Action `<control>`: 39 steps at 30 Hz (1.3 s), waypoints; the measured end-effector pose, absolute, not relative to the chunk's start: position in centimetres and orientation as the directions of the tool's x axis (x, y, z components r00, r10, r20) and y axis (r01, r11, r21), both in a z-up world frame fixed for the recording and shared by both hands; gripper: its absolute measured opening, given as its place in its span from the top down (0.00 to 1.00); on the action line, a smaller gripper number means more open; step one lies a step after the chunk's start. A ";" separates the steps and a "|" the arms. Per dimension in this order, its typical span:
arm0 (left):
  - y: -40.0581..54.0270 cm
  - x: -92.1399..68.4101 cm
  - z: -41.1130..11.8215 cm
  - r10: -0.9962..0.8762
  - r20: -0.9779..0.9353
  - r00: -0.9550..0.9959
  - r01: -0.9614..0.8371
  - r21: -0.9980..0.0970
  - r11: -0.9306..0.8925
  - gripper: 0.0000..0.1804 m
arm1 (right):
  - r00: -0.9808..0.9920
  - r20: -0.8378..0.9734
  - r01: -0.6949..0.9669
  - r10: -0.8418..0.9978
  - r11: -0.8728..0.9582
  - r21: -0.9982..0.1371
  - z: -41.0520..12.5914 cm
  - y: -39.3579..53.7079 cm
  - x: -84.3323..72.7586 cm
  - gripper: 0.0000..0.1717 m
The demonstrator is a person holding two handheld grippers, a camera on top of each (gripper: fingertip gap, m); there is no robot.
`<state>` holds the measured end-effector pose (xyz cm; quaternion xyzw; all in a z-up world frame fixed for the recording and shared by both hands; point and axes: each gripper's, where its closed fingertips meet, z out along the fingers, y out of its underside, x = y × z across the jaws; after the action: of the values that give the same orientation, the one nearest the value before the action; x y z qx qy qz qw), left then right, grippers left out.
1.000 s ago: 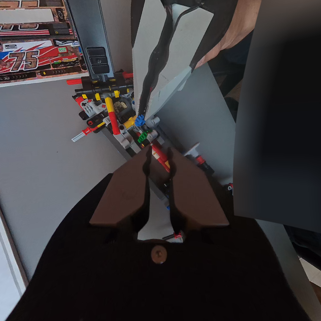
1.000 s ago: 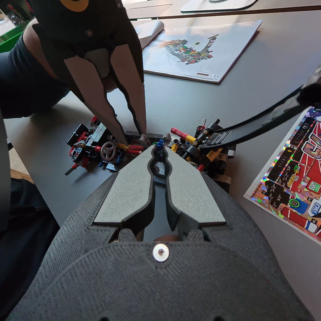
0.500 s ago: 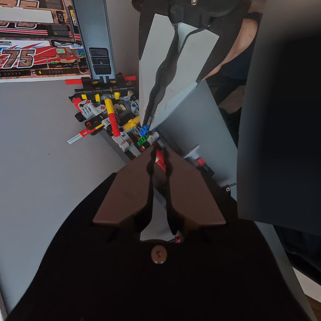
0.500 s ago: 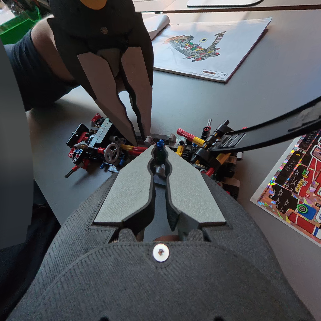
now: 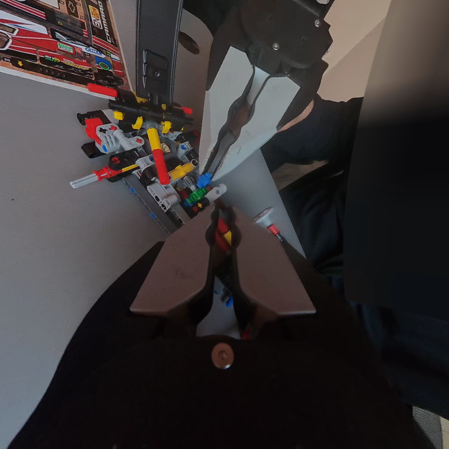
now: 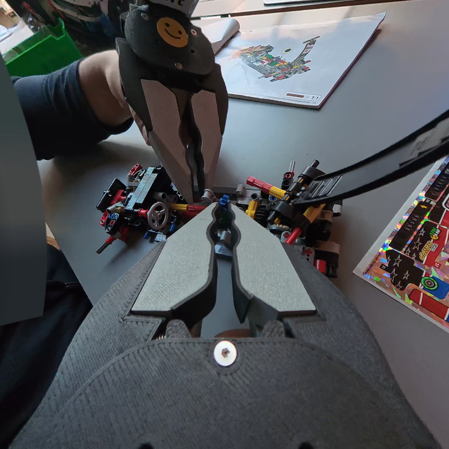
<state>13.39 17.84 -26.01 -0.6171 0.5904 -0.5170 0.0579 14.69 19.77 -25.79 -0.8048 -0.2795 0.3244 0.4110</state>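
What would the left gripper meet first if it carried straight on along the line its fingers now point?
Probably the light grey connector and green gear of the brick model, just ahead of the left gripper; depth is hard to judge.

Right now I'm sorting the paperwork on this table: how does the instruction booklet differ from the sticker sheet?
The instruction booklet is mostly white with one small model picture; the sticker sheet is covered in glittery red and black designs. The booklet lies beyond the brick model; the sticker sheet lies to its right, cut off by the frame. The booklet shows curled pages at its left end; the sheet looks single. Both lie flat on the grey table.
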 end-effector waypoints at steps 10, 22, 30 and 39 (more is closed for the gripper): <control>17.4 13.5 -25.9 -0.728 0.640 -0.246 -0.655 -0.664 -0.361 0.98 | 0.604 -0.343 0.157 0.719 -0.530 -0.834 -25.7 19.6 14.7 0.98; 17.5 13.6 -25.9 -0.711 0.660 -0.243 -0.653 -0.653 -0.383 0.98 | 0.558 -0.429 0.131 0.710 -0.586 -0.799 -25.8 19.2 15.0 0.98; 17.6 13.6 -25.9 -0.698 0.674 -0.243 -0.654 -0.645 -0.395 0.99 | 0.543 -0.468 0.110 0.697 -0.611 -0.784 -25.9 19.2 15.1 0.98; 17.5 13.5 -25.8 -0.661 0.710 -0.242 -0.665 -0.618 -0.420 0.98 | 0.570 -0.395 0.144 0.720 -0.561 -0.815 -25.8 19.3 14.8 0.98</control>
<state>13.48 17.49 -25.82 -0.6158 0.5384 -0.5753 -0.0013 14.83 19.27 -25.75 -0.7993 -0.2701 0.3766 0.3825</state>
